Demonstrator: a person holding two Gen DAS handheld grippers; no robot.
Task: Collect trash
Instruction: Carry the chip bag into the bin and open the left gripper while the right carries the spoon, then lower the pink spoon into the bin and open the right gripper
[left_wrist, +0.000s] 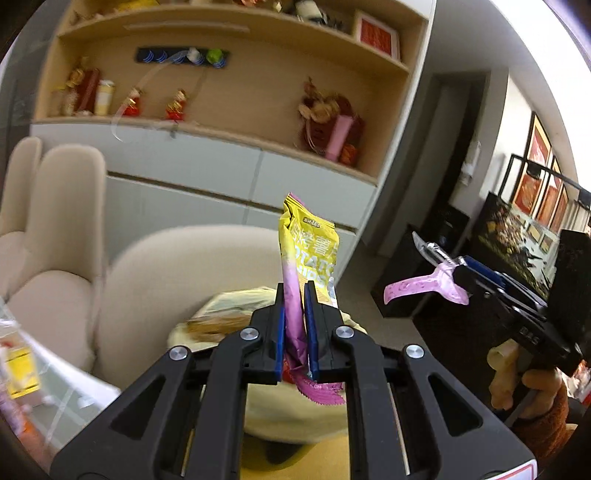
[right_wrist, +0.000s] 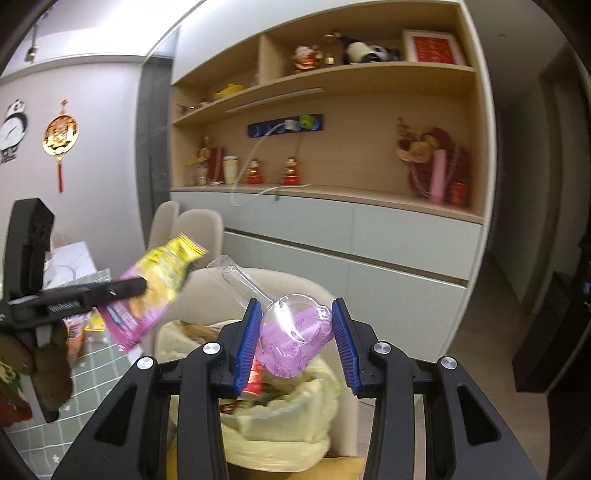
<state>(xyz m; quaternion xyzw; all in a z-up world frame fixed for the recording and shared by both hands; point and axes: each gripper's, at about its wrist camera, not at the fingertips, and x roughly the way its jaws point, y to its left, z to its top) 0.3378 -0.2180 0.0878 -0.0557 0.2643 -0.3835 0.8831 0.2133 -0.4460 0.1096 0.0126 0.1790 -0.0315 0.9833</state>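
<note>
- Left black tongs pinch a yellow-and-purple crinkly chip bag, sticking up toward 12 o'clock.
- Right black tongs squeeze a clear plastic cup with purple wrap.
- Bag reads "POTATO CHIPS".

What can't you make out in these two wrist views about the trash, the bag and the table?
- Left wrist view: the yellow trash bag is blurred, its mouth hidden behind the left gripper and chip packet.
- Left wrist view: table items are smeared and cut off by the edge.
- Right wrist view: whether the right gripper presses both sides of the pink wrapper; glare hides it.
</note>
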